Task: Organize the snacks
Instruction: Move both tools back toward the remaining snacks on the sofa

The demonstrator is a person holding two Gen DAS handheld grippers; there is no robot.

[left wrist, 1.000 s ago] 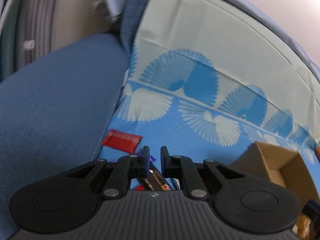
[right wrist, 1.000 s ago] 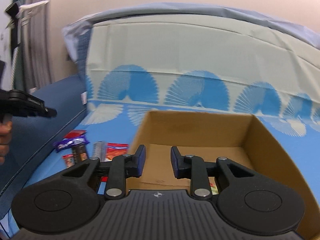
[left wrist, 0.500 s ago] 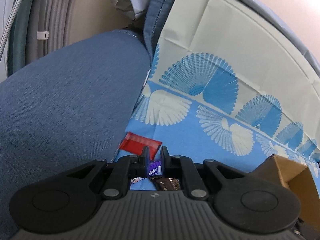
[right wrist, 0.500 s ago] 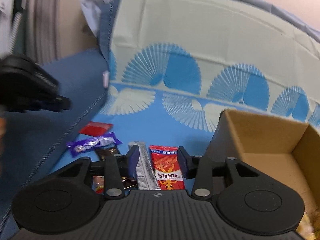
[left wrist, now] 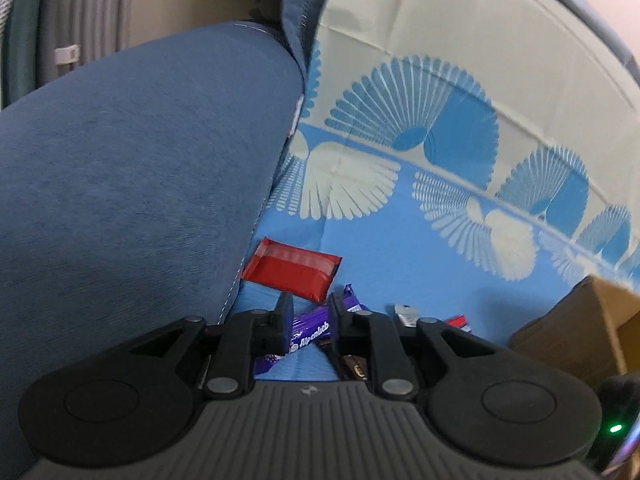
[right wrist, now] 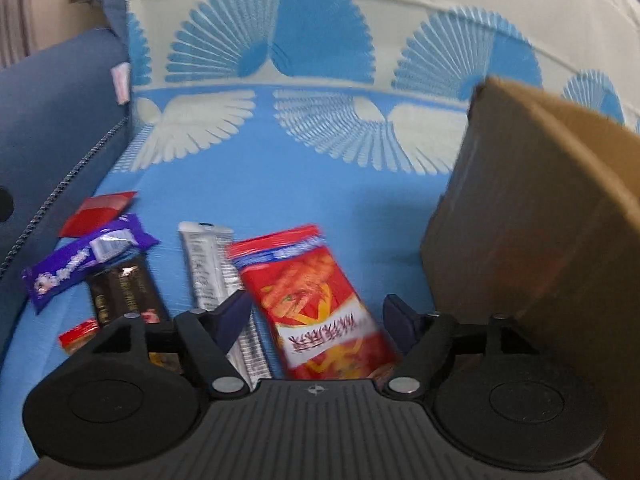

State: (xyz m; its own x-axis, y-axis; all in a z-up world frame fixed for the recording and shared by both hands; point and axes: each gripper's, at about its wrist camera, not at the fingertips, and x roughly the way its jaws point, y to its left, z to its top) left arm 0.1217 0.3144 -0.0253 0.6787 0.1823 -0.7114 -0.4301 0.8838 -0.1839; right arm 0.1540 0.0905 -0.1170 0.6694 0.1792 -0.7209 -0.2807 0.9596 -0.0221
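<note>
Covering the seat is a blue fan-patterned cloth [right wrist: 328, 196], with the cardboard box [right wrist: 532, 216] at the right and loose snacks at the near left. Largest of them, the red chip packet [right wrist: 316, 300] lies directly ahead of the right gripper [right wrist: 316, 320], its long axis running near to far, between jaws that are opening and not pressing it. The right hand looks best placed for it. Smaller, the purple bar [left wrist: 310, 330] lies slantwise across the narrow gap of the left gripper [left wrist: 308, 320], whose jaws are opening too; whether they touch it I cannot tell. A red wrapper [left wrist: 292, 266] lies just beyond.
</note>
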